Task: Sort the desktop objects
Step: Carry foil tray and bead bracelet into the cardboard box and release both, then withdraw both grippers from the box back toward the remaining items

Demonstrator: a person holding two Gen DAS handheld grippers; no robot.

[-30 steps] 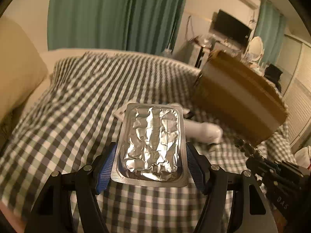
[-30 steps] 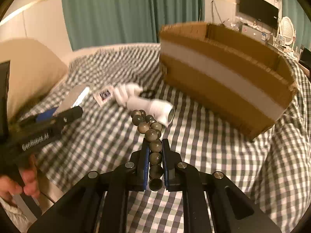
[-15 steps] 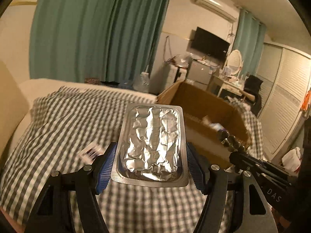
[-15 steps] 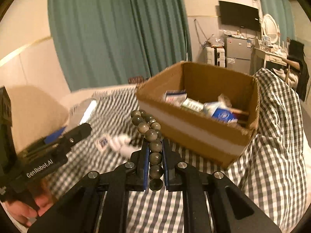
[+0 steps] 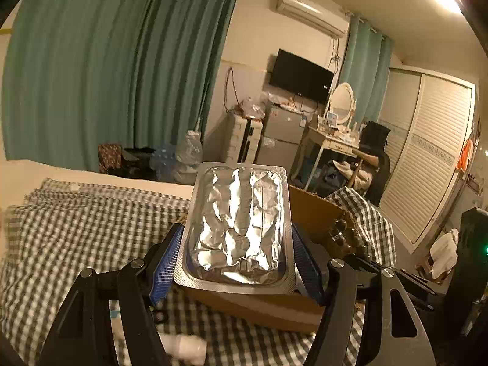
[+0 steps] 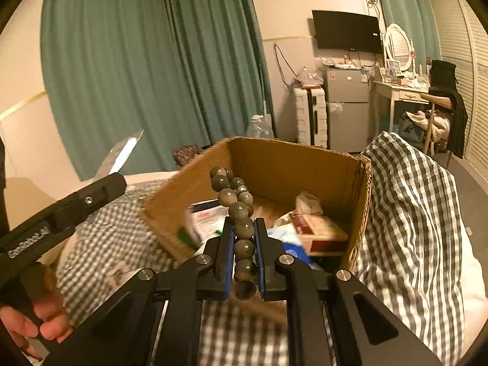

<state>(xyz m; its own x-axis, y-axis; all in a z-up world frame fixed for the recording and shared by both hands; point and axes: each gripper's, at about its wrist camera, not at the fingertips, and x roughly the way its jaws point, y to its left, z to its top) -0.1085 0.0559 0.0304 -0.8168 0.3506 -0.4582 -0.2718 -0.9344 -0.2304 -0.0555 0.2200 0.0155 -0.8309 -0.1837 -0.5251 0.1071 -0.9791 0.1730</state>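
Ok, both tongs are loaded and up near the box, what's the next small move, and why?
Probably carry the right tongs forward over the cardboard box and release there: they are shut on the bead bracelet, which hangs short of the open box.

The blister pack (image 5: 236,222) is crinkled silver foil. The beads (image 6: 241,213) are dull grey-green. The box (image 6: 305,164) is plain brown cardboard; the bedcover (image 5: 76,228) is checked dark green and white. Curtains (image 6: 137,70) are teal, and the pads (image 5: 166,270) holding the pack are blue.
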